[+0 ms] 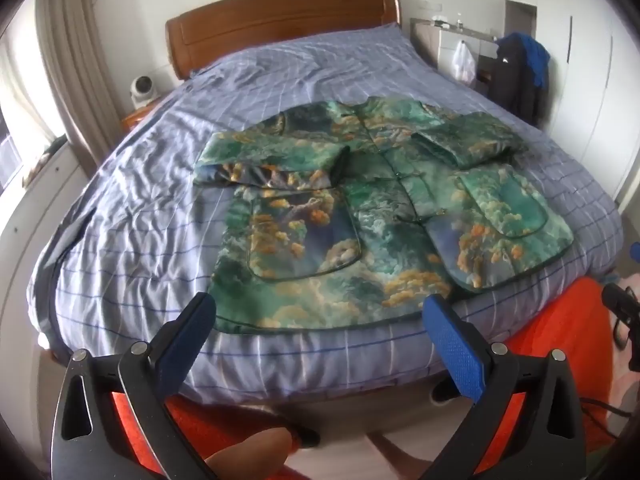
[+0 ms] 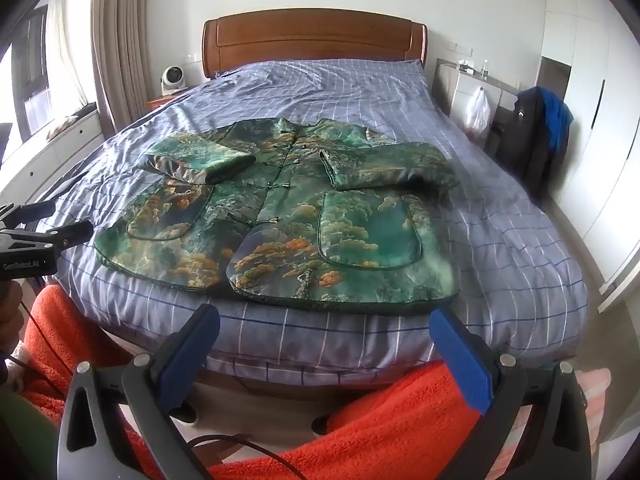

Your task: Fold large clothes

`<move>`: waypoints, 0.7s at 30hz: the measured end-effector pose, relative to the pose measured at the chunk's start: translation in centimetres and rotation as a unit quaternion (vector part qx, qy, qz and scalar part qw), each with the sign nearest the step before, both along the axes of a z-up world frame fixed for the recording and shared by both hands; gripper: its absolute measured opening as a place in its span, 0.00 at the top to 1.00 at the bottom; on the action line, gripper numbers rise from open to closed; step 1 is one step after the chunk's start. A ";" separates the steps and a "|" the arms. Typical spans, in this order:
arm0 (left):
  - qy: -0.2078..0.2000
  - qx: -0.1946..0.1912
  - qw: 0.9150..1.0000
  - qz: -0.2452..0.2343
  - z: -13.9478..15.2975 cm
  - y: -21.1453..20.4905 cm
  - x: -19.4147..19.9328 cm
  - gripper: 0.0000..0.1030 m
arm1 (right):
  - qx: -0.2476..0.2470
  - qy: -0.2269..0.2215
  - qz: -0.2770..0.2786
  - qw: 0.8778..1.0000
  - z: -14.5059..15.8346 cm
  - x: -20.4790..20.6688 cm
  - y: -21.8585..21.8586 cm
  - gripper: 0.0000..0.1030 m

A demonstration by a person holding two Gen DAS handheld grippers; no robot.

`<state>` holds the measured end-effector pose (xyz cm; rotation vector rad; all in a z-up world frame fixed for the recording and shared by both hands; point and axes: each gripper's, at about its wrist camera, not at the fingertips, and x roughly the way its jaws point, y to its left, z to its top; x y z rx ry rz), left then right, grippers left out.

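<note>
Jacket: green padded cloud-print jacket [image 1: 352, 216], flat, sleeves folded in, hem near the blue checked bed's [image 1: 152, 184] foot edge.
Left gripper [image 1: 320, 320]: wide, empty, short of hem.
Right gripper [image 2: 326, 330]: wide, empty, short of hem.

A: Small items on the cabinet [image 2: 472, 76] beyond the bed's right edge: too small to identify; dark garment [image 2: 536, 140] beside it: blurred.

B: Bed [image 1: 120, 240] foot corners: hidden behind gripper frames.

Soft daylight is admitted through the window [image 2: 36, 80] at left; strong fisheye bending and dark vignetted corners are seen, with slight overall blur.
</note>
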<state>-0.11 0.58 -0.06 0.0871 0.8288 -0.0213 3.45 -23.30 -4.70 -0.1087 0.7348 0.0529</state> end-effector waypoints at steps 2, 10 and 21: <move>0.003 -0.002 1.000 -0.006 -0.2 0.1 0.4 0.00 | 0.002 -0.002 0.000 1.000 0.0 0.0 0.0 0.00; 0.026 -0.015 0.999 -0.011 -1.3 0.0 0.6 0.00 | 0.000 0.005 0.006 1.000 -0.1 0.1 0.7 0.00; 0.022 -0.010 0.999 -0.021 -1.0 -0.5 0.5 0.00 | 0.002 0.002 0.007 1.000 -0.4 0.2 0.4 0.00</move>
